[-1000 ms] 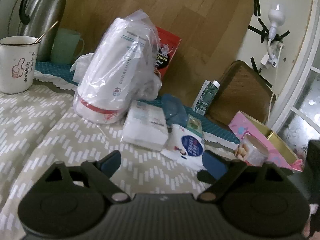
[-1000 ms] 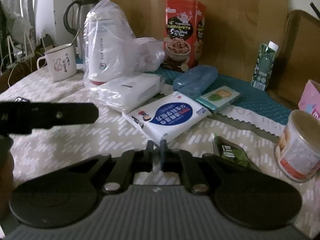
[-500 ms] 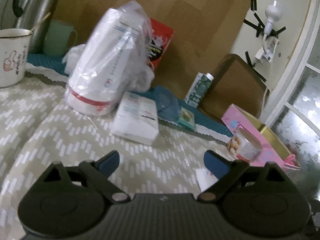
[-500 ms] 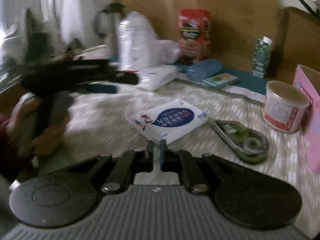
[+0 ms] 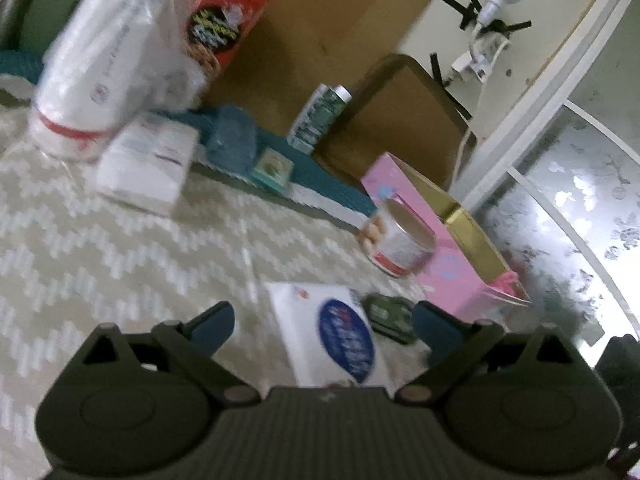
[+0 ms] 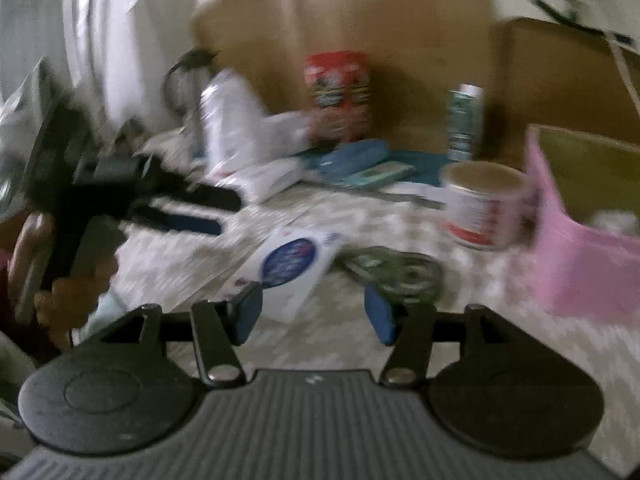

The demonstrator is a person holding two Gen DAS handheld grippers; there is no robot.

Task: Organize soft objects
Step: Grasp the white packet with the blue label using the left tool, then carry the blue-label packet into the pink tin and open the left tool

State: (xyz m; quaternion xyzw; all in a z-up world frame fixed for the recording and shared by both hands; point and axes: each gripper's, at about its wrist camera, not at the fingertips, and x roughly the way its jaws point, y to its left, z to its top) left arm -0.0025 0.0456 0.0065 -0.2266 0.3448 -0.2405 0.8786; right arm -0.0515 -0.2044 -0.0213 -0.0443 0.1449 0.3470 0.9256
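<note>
A flat white soft pack with a blue oval label (image 5: pixel 336 336) lies on the patterned cloth, just ahead of my left gripper (image 5: pixel 324 326), which is open and empty. It also shows in the right wrist view (image 6: pixel 292 268), just beyond my right gripper (image 6: pixel 312 312), which is open and empty. A white tissue pack (image 5: pixel 148 164) lies at the back left, next to a tall bagged white roll (image 5: pixel 108 60). My left gripper (image 6: pixel 188 212) shows at the left of the right wrist view. Both views are blurred.
A pink box (image 5: pixel 440 236) with an open top stands at the right, a round tin (image 5: pixel 400 240) beside it. A green tape dispenser (image 6: pixel 396 272) lies near the soft pack. A red snack box (image 5: pixel 224 28), a blue case (image 5: pixel 236 140) and a green carton (image 5: pixel 320 116) stand at the back.
My right gripper has opened from shut. Both grippers have pulled back and swung right. The blue-labelled pack now lies between my left gripper's fingers.
</note>
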